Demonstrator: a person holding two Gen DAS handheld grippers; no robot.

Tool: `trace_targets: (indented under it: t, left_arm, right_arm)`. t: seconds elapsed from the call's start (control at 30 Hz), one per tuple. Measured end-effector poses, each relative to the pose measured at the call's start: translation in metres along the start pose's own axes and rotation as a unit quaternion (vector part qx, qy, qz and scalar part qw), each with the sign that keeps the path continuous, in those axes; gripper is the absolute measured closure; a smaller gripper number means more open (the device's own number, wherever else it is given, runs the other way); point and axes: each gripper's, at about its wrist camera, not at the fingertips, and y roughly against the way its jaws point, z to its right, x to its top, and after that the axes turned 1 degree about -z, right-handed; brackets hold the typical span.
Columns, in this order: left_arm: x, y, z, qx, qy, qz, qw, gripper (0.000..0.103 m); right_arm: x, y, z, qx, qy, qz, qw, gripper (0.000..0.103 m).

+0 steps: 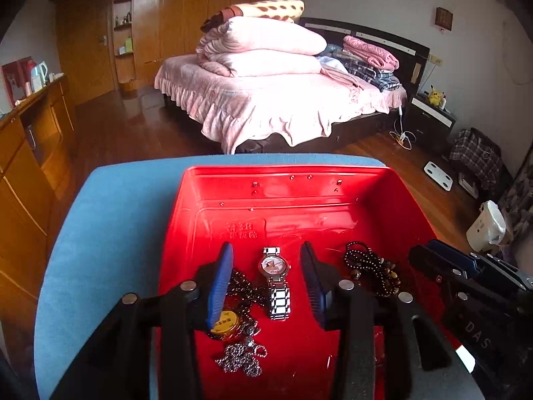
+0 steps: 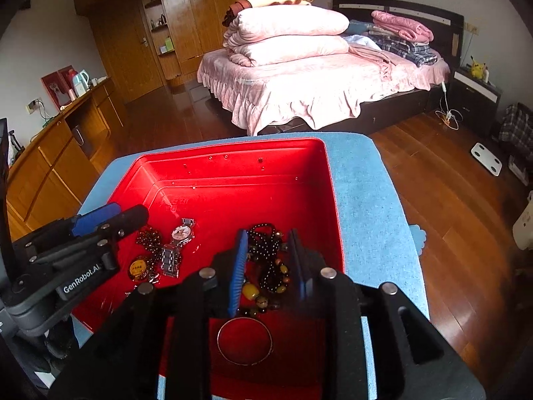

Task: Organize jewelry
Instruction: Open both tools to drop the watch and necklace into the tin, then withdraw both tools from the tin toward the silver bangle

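Note:
A red tray [image 1: 333,200] [image 2: 233,173] sits on a blue cloth [image 1: 100,233]. In it lie a silver watch [image 1: 278,286] [image 2: 176,243], a gold medallion on a dark chain [image 1: 226,325] [image 2: 138,268], a silver chain pendant [image 1: 241,356], dark beaded bracelets with amber beads [image 1: 369,270] [image 2: 269,266] and a thin bangle [image 2: 245,340]. My left gripper [image 1: 266,250] [image 2: 128,211] is open, its fingers standing either side of the watch without touching it. My right gripper [image 2: 268,233] [image 1: 433,253] is open over the bracelets, which lie between its fingers on the tray floor.
The blue cloth [image 2: 366,216] ends just beyond the tray; wooden floor [image 2: 433,183] lies past it. A pink bed [image 1: 283,100] stands behind, a wooden dresser [image 1: 30,166] at the left, a white bin [image 1: 486,226] at the right.

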Motion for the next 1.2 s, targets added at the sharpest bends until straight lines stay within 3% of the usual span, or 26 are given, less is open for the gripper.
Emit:
trace_targets:
  t: [0.33, 0.57, 0.7, 0.77, 0.9, 0.97, 1.03, 1.2]
  left_arm:
    - [-0.033, 0.072, -0.020, -0.003, 0.006, 0.056, 0.9984, 0.052]
    - [-0.067, 0.108, -0.038, 0.017, 0.015, 0.077, 0.9968, 0.046]
    - [-0.086, 0.112, -0.042, 0.025, 0.012, 0.070, 0.9971, 0.042]
    - [-0.095, 0.112, -0.043, 0.029, 0.011, 0.068, 0.9972, 0.033]
    - [-0.114, 0.105, -0.044, 0.029, 0.012, 0.055, 0.9980, 0.025]
    - [-0.121, 0.099, -0.043, 0.029, 0.006, 0.047, 0.9985, 0.018]
    - [-0.129, 0.092, -0.040, 0.031, -0.003, 0.038, 0.9988, 0.015]
    - [-0.143, 0.078, -0.036, 0.033, -0.012, 0.017, 0.9992, 0.014]
  right_arm:
    - [-0.034, 0.065, -0.001, 0.012, -0.003, 0.051, 0.999, 0.072]
    - [-0.070, 0.096, -0.005, 0.010, -0.005, 0.057, 0.998, 0.072]
    - [-0.090, 0.097, -0.008, 0.008, -0.010, 0.046, 0.999, 0.072]
    - [-0.099, 0.095, -0.011, 0.000, -0.009, 0.041, 0.999, 0.067]
    - [-0.116, 0.083, -0.020, -0.001, -0.007, 0.024, 1.000, 0.065]
    - [-0.125, 0.073, -0.023, 0.005, -0.009, 0.010, 1.000, 0.060]
    - [-0.132, 0.065, -0.025, -0.002, -0.009, 0.005, 1.000, 0.043]
    - [-0.144, 0.048, -0.029, -0.003, -0.007, -0.013, 1.000, 0.042]
